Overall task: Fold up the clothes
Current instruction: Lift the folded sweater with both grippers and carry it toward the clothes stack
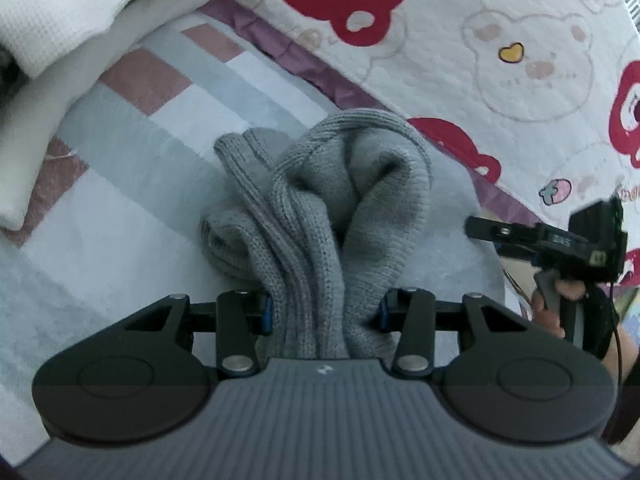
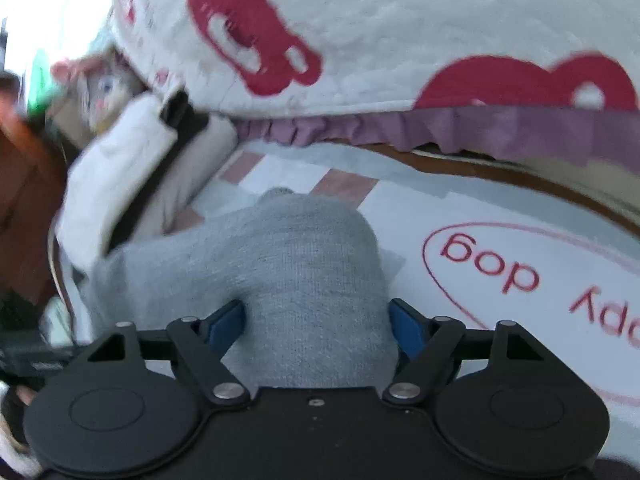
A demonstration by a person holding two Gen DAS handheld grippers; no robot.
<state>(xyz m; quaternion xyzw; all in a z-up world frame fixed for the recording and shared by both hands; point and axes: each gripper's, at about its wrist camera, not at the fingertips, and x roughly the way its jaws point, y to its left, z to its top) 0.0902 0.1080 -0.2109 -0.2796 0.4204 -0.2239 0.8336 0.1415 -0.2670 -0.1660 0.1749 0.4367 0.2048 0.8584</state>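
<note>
**Soft grey knit, pinched in both tools**

The grey knitted sweater (image 1: 320, 208) lies bunched on the bed sheet (image 1: 120, 220), reaching ahead of each tool. The left tool (image 1: 324, 310) clamps a thick ribbed fold; the right tool (image 2: 316, 320) grips another bunched part. It looks light, limp and stretchy, likely to sag. Hems or seams probably hold better than loose middles.

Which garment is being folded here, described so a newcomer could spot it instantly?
Start at the bed's white quilt with red bear prints; below its purple ruffled edge lies a pale checked sheet. On that sheet is a bunched grey ribbed knit garment, gripped by the left gripper. Unlike the smooth white folded cloth nearby, it is grey, ribbed and crumpled.
</note>
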